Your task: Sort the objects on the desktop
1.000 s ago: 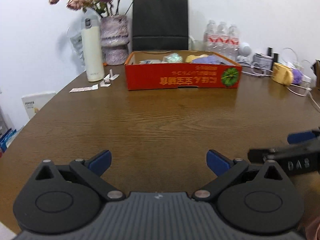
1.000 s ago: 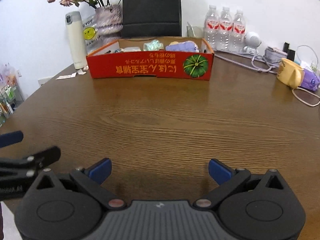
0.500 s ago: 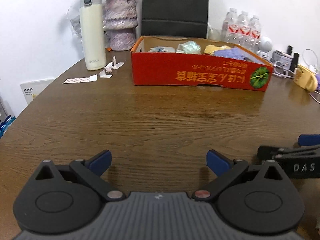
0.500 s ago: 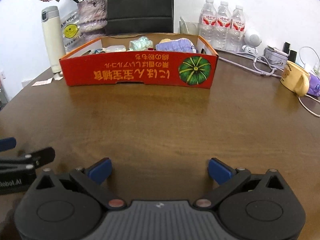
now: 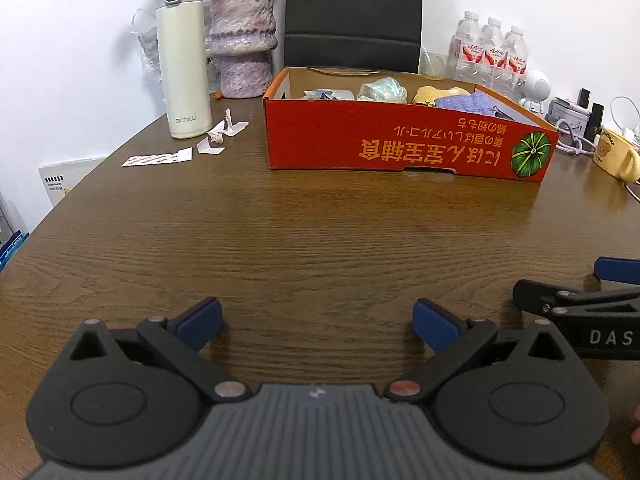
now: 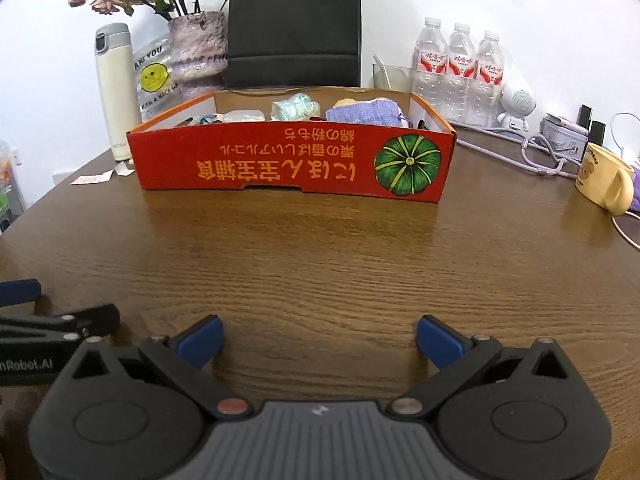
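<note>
While both claws, left (image 5: 316, 318) and right (image 6: 320, 338), hang wide apart and empty over bare worktop (image 5: 320, 232), the red box (image 6: 296, 160) at the far side already holds several items. Sorting looks nearly done; only paper scraps (image 5: 222, 136) by the flask (image 5: 182, 56) lie loose.

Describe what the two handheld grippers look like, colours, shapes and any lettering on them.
Both match: the left gripper and right gripper have black linkage arms on round black hubs, a ribbed grey body and blue finger pads. Seen side-on, the right one shows white "DAS" lettering; the left shows "nRobot.AI".
</note>
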Motion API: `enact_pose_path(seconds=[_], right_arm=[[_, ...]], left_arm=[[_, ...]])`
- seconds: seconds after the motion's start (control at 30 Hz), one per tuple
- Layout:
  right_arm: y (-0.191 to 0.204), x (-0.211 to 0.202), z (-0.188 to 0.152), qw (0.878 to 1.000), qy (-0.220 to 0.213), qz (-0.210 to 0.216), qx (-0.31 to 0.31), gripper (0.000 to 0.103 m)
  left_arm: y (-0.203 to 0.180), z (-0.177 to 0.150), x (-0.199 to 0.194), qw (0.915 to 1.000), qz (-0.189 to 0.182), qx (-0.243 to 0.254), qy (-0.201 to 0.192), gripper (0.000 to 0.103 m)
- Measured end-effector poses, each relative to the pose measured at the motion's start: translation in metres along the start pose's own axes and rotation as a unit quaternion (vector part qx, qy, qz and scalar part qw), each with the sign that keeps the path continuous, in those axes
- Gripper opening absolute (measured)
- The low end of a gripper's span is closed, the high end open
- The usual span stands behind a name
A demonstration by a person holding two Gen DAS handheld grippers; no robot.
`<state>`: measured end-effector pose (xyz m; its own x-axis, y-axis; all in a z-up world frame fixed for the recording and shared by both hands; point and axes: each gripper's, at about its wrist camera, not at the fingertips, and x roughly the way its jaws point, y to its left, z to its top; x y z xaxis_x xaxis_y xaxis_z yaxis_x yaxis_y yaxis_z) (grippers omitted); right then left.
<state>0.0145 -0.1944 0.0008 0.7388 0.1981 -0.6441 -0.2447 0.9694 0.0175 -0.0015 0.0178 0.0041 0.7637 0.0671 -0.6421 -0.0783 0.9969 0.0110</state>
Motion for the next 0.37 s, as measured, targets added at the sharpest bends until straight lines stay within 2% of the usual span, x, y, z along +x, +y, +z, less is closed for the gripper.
enact_pose_path(seconds=[0.37], right_arm=[[0.0039, 0.0014, 0.0008, 1.000, 0.000, -0.008, 0.006, 0.103]], left_arm=[[-0.0021, -0.0003, -0.0004, 1.0000, 0.001, 0.002, 0.001, 0.103]])
